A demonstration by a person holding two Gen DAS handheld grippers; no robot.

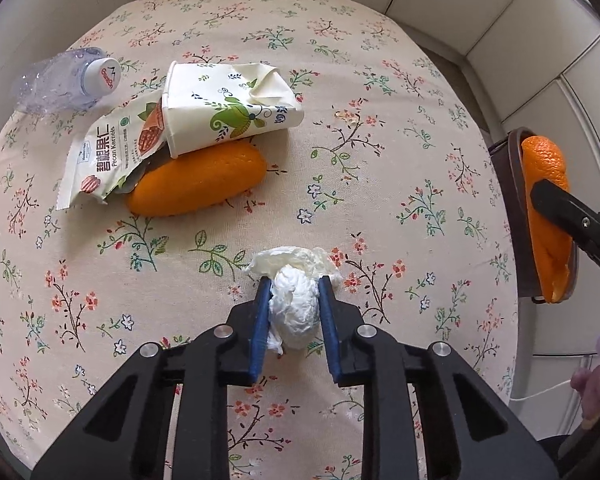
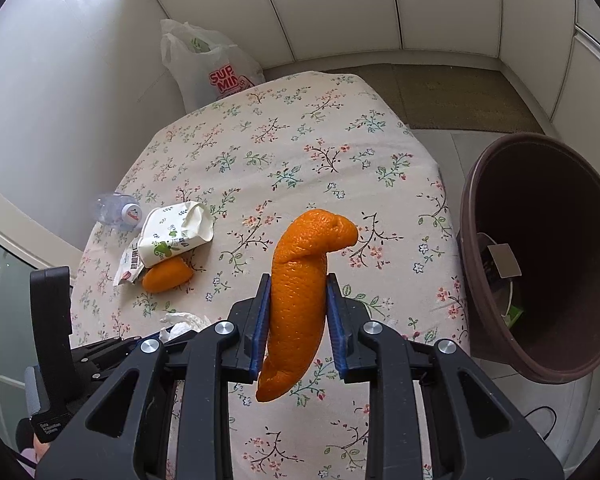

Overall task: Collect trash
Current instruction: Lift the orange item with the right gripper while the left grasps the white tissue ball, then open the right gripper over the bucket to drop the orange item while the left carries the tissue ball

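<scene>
My left gripper [image 1: 294,280] is shut on a crumpled white tissue [image 1: 294,304] low over the floral tablecloth [image 1: 380,92]. My right gripper [image 2: 296,276] is shut on a long orange peel [image 2: 300,280] and holds it above the table, left of the brown trash bin [image 2: 548,248]. In the left wrist view that peel [image 1: 544,168] shows at the right edge in front of the bin [image 1: 514,184]. On the table lie another orange peel [image 1: 198,184], a crushed paper cup [image 1: 228,108], a pecan snack wrapper [image 1: 108,152] and a crushed clear bottle [image 1: 68,80].
A white plastic shopping bag [image 2: 208,64] stands on the floor beyond the table's far end. The bin holds some scraps [image 2: 500,264]. White cabinet fronts [image 2: 340,8] and a brown mat [image 2: 452,96] lie behind.
</scene>
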